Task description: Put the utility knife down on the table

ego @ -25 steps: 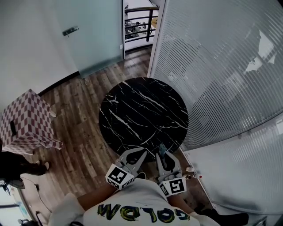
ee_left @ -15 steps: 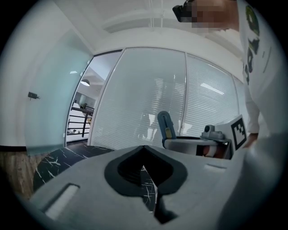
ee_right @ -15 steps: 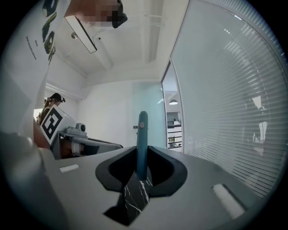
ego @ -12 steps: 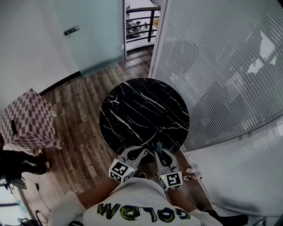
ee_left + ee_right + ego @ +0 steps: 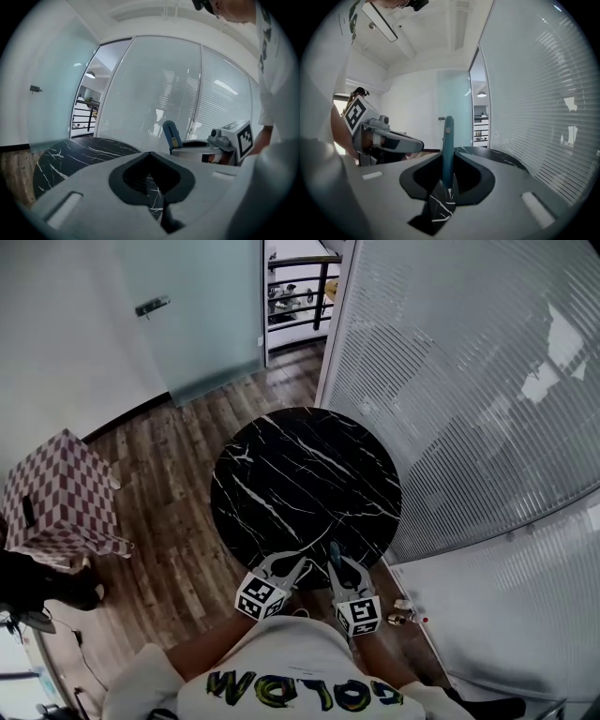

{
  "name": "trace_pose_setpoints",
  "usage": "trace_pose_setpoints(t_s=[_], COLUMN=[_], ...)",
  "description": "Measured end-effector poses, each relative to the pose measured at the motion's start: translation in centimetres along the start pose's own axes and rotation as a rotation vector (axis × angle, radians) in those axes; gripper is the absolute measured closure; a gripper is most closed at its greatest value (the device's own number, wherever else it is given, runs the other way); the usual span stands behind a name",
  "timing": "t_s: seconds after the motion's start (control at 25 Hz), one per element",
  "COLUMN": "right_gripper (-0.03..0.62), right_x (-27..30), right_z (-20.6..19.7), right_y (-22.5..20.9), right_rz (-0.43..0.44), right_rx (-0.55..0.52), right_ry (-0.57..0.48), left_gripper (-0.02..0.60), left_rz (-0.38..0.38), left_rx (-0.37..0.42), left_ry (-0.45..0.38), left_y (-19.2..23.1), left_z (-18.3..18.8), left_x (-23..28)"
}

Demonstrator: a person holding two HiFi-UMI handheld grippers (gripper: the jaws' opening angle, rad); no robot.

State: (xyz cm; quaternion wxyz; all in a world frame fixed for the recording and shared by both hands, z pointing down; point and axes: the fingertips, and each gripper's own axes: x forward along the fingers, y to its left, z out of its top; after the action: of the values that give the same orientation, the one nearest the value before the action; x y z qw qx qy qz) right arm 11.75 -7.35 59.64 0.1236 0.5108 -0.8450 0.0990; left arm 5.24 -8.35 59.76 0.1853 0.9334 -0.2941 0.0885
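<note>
While the person stands at the lower edge of the round black marble desk (image 5: 300,474), both tools hang just over its near rim in the lower centre of the head view. The right gripper (image 5: 336,564) is pinching the utility knife (image 5: 335,550). Its own view shows the teal handle (image 5: 448,140) clamped between the jaw tips and standing nearly upright, its top end rising well above the jaws. The knife is off the desk, with marble showing below it through the gap in the jaws. The left gripper (image 5: 296,563) sits just beside the right one, to its left, with its jaws pressed together and nothing between them. From its view the knife's blue handle with a yellow slider (image 5: 171,135) rises at the right. A pink-and-white checkered box (image 5: 56,502) stands on the wood floor (image 5: 178,465) at the left of the frame, well apart from the desk. A wall of slatted blinds (image 5: 469,381) fills the right.
</note>
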Motion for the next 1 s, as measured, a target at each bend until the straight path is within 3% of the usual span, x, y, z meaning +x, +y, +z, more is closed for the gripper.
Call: trace_pose_setpoints(t_s=[0.48,1.0], right_gripper=[0.520,0.520], right_x=[2.0,3.9], right_z=[-5.1,-9.7], right_y=[0.0,-0.6], right_rz=[0.010,0.005], right_rx=[0.041,0.068], right_ry=[0.108,0.206], left_gripper=[0.581,0.581], left_rz=[0.018,0.052], left_rx=[-0.047,-0.073], left_ry=[0.091,0.132], left_y=[2.3,4.8], left_z=[-4.6,-7.6], left_x=[2.2,3.6])
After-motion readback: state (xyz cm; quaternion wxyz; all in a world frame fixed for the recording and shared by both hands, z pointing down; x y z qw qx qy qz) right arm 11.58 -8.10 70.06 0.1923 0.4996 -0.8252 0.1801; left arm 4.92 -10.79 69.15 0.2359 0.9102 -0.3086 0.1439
